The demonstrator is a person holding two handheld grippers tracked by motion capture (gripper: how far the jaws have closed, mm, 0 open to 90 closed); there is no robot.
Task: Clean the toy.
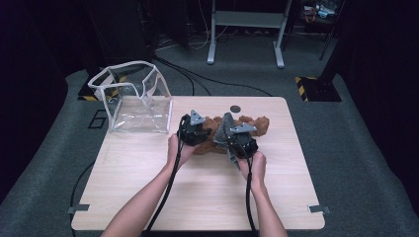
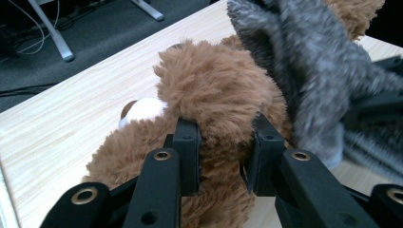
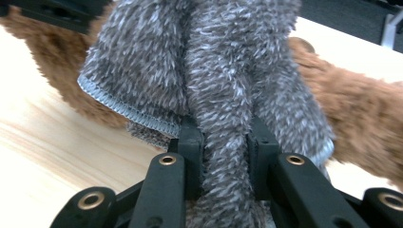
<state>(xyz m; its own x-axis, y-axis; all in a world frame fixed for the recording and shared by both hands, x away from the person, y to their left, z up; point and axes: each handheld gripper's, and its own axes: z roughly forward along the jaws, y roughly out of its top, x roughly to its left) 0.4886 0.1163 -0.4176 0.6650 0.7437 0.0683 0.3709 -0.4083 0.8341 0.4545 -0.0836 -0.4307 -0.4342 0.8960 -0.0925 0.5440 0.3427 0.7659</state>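
Brown plush fills the middle of the table (image 1: 148, 197): a teddy bear (image 1: 249, 126) lies just above the frame's centre in the high view, with a grey fuzzy garment (image 1: 223, 129) draped on it. We hold the left gripper (image 1: 193, 129) at the bear's left end, and in the left gripper view its jaws are clamped on a tuft of brown fur (image 2: 221, 142), with the bear's white muzzle (image 2: 142, 110) just left of them. The right gripper (image 1: 242, 140) sits right of centre; in the right gripper view its jaws pinch a fold of the grey cloth (image 3: 225, 142), whose stitched hem (image 3: 123, 111) runs off toward the left of that frame.

We judge the step in hand to be working the garment on or off the bear, one gripper steadying the toy while the other pulls the cloth; which direction, we cannot tell from these frames. The next move calls for the left grip to hold firm so the bear does not slide on the wood, and for the right to draw the cloth evenly along the body without losing the pinched fold.

A clear plastic bag (image 1: 136, 101) stands open at the table's upper left, well apart from both grippers.
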